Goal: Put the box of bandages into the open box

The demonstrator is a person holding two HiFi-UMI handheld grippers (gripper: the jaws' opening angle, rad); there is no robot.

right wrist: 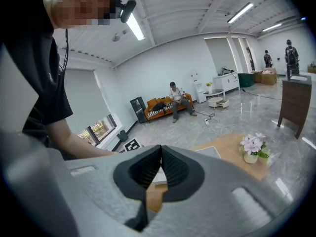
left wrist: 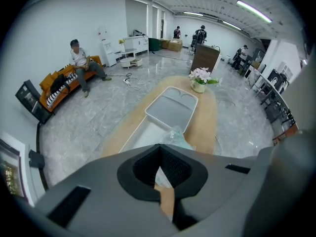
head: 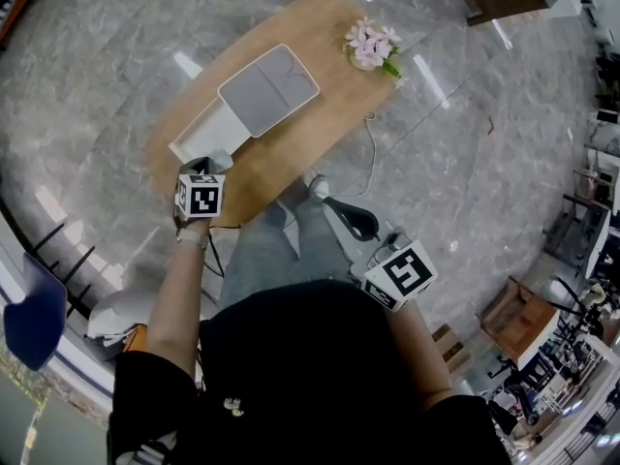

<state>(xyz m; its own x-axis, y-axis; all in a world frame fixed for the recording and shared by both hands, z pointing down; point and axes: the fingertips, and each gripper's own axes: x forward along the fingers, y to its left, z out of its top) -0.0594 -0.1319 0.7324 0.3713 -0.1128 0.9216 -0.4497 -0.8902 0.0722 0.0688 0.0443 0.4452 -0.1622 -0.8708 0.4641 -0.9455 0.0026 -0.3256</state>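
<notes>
Oval wooden table [head: 325, 129] with flowers [head: 372, 45], open box [head: 247, 105], perhaps plastic wrap [left wrist: 176, 136].

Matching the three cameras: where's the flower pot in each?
Head view: flower pot top, right of centre.
Left gripper view: flower pot upper middle, right of centre.
Right gripper view: flower pot right, below the middle.
Shared landmark: oval wooden table under it.

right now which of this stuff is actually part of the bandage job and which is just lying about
Part of the job:
- open white box
- its grey lid
- pale wrapped packet, probably the bandages, just past the tips of the left gripper, which is shut

Just lying about:
- flower pot on the table
- cable on the floor
</notes>
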